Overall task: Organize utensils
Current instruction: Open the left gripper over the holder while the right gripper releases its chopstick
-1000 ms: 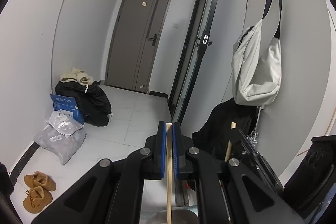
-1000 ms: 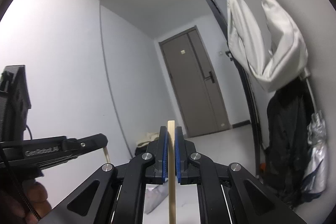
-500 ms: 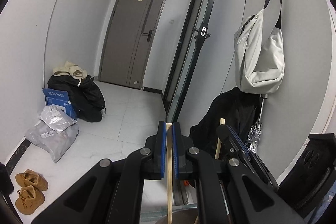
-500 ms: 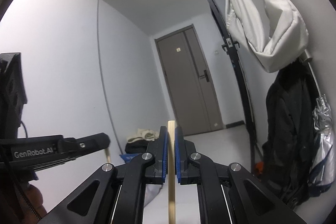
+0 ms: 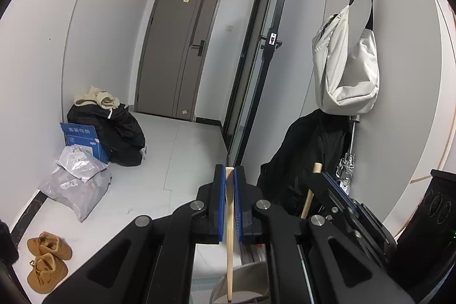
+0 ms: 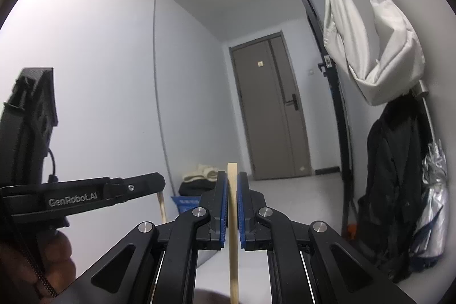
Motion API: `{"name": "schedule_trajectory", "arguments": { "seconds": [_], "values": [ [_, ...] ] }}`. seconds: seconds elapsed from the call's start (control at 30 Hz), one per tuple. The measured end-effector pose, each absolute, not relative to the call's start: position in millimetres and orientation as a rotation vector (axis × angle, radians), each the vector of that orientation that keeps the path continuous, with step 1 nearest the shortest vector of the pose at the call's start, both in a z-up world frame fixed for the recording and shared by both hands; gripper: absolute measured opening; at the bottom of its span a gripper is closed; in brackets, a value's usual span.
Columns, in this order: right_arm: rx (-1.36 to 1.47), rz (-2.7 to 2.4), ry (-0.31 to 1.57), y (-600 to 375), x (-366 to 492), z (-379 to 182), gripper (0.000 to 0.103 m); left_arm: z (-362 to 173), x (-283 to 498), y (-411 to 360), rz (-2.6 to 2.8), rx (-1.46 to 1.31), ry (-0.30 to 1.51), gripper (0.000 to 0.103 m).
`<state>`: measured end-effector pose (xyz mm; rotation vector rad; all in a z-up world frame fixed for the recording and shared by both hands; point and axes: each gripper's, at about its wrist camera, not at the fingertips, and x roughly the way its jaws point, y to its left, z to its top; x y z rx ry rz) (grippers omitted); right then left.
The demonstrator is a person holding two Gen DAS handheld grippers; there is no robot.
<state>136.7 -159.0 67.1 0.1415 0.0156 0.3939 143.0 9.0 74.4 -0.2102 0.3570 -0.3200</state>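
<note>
Chopsticks are in hand on both sides: the left gripper [image 5: 229, 201] has its blue-padded fingers pressed against a pale wooden chopstick [image 5: 229, 241], whose lower end runs down toward the rim of a grey round container [image 5: 242, 272] at the bottom edge of the left wrist view. The right gripper [image 6: 232, 207] is likewise clamped on a second pale wooden chopstick [image 6: 233, 232], held upright with its top end standing just above the pads. Each view also catches the other tool off to the side, with its stick poking out. Both cameras look out over a hallway with a grey-brown door [image 5: 176, 47], a white shoulder bag hanging from the wall [image 5: 346, 67], a black coat [image 5: 307, 158] and a pair of tan boots [image 5: 47, 261] on the floor. Judging by this, the step is the carry-and-drop of the two sticks into the container, and it looks partway done on the left. The next move probably calls for lowering each stick until its tip sits inside the rim, then easing the fingers apart. How deep the left stick already reaches cannot be told.
</note>
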Motion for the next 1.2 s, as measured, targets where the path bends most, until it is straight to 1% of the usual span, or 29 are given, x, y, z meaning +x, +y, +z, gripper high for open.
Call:
{"name": "schedule_trajectory", "arguments": {
  "seconds": [0.23,0.37,0.43,0.5,0.53,0.6,0.63,0.67,0.7,0.73,0.77,0.8,0.83,0.87,0.9,0.97,1.07,1.13,1.2],
  "values": [
    [0.131,0.468,0.090,-166,121,61,0.006,67,135,7,-0.343,-0.193,0.408,0.003],
    [0.101,0.514,0.148,-163,115,58,0.007,62,137,8,-0.361,-0.203,0.480,0.003],
    [0.097,0.545,0.195,-161,114,55,0.009,58,140,9,-0.376,-0.210,0.543,0.006],
    [0.102,0.578,0.240,-160,113,53,0.009,54,141,12,-0.353,-0.228,0.604,0.027],
    [0.107,0.588,0.265,-160,112,52,0.009,54,139,15,-0.342,-0.241,0.608,0.031],
    [0.117,0.598,0.302,-161,109,51,0.014,56,129,23,-0.306,-0.269,0.605,0.045],
    [0.122,0.595,0.322,-163,105,51,0.016,56,126,25,-0.295,-0.274,0.607,0.048],
    [0.123,0.584,0.332,-166,101,51,0.023,57,120,28,-0.275,-0.280,0.606,0.054],
    [0.122,0.571,0.339,-168,96,51,0.033,59,115,30,-0.259,-0.288,0.602,0.057],
    [0.125,0.561,0.346,-172,90,51,0.038,62,108,31,-0.243,-0.288,0.593,0.059],
    [0.132,0.553,0.348,-176,82,52,0.045,65,99,30,-0.224,-0.279,0.583,0.064],
    [0.133,0.544,0.351,-179,75,52,0.048,67,93,29,-0.210,-0.271,0.573,0.070],
    [0.130,0.537,0.354,-180,69,52,0.049,68,89,30,-0.201,-0.267,0.566,0.073],
    [0.125,0.527,0.360,-182,62,53,0.051,71,81,28,-0.184,-0.260,0.555,0.078],
    [0.126,0.516,0.363,-184,55,54,0.055,73,75,27,-0.165,-0.253,0.548,0.082],
    [0.141,0.495,0.362,-187,47,57,0.062,76,65,26,-0.145,-0.250,0.537,0.086],
    [0.165,0.468,0.347,-193,30,64,0.065,78,52,24,-0.127,-0.245,0.538,0.088],
    [0.179,0.455,0.333,-194,18,69,0.070,79,46,23,-0.122,-0.244,0.532,0.089],
    [0.188,0.445,0.319,-196,7,72,0.073,80,40,22,-0.108,-0.244,0.521,0.096]
  ]
}}
